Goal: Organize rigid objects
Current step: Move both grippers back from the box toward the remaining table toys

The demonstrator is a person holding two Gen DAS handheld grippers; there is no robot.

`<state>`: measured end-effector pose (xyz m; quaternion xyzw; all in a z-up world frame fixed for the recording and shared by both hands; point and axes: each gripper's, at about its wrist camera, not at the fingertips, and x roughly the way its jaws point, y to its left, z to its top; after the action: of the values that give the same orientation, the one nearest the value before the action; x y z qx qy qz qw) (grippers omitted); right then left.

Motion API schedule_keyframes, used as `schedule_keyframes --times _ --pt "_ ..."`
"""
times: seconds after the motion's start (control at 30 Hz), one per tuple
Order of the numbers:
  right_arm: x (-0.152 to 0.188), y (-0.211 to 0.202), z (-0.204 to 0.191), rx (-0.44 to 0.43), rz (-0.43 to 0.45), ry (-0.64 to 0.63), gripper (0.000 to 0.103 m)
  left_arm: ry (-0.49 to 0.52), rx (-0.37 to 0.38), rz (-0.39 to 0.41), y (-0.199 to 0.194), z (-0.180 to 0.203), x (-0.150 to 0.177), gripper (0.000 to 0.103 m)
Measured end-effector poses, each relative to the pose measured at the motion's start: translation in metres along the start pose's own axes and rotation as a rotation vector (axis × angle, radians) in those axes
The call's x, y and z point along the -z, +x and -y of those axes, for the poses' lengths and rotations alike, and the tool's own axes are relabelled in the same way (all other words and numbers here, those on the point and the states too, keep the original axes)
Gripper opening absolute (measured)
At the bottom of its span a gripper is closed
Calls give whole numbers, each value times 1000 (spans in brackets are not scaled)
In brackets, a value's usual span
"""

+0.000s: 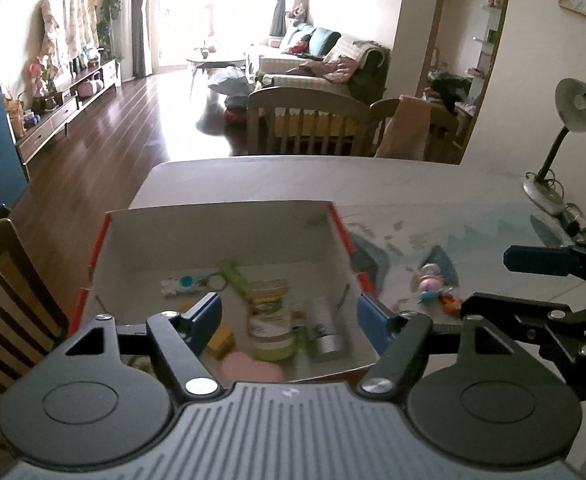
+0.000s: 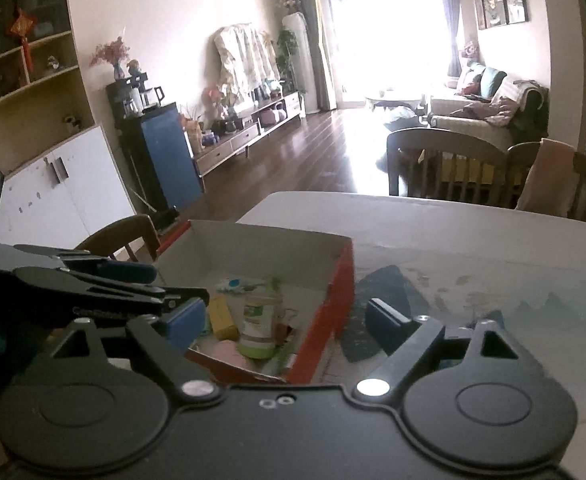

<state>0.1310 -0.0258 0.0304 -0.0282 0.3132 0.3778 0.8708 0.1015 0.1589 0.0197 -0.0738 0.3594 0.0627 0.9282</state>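
An open cardboard box [image 1: 335,224] with red outer walls and a white inside stands on the table. In it lie a green-and-white bottle [image 1: 271,332], a yellow block [image 1: 221,340], a silver piece [image 1: 331,344], a green stick [image 1: 233,276] and a white toy [image 1: 179,284]. My left gripper [image 1: 287,312] hovers open above the box's near part, gripping nothing. My right gripper [image 2: 283,312] is open over the box's red right wall [image 2: 333,288], also empty. A small pink toy [image 1: 433,282] and an orange bit [image 1: 451,302] lie on the table right of the box.
A desk lamp [image 1: 573,120] stands at the table's far right. Wooden chairs stand at the far side [image 1: 305,120] and at the left [image 1: 5,280]. A dark patterned mat [image 2: 389,284] lies right of the box. The table's far edge [image 1: 293,160] drops to the floor.
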Motion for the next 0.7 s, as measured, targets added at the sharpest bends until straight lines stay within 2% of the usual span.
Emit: schedule_keyframes --times 0.17,0.2,0.27,0.53,0.57,0.67,0.7 --pt "5 -18 23 -4 16 14 92 8 7 8 3 28 2 75" --pt "7 -21 27 -4 20 15 93 8 11 8 4 32 2 80" --pt "11 -28 35 -2 24 15 94 9 19 11 5 43 5 84" --pt "25 -40 76 26 5 40 97 10 58 0 25 86 11 86" --pt "27 -41 81 29 2 44 97 12 59 0 28 92 11 87" --pt "32 -43 100 40 -9 48 97 21 56 7 37 109 12 103" --pt "34 -44 104 47 -13 45 97 23 58 12 40 114 13 103"
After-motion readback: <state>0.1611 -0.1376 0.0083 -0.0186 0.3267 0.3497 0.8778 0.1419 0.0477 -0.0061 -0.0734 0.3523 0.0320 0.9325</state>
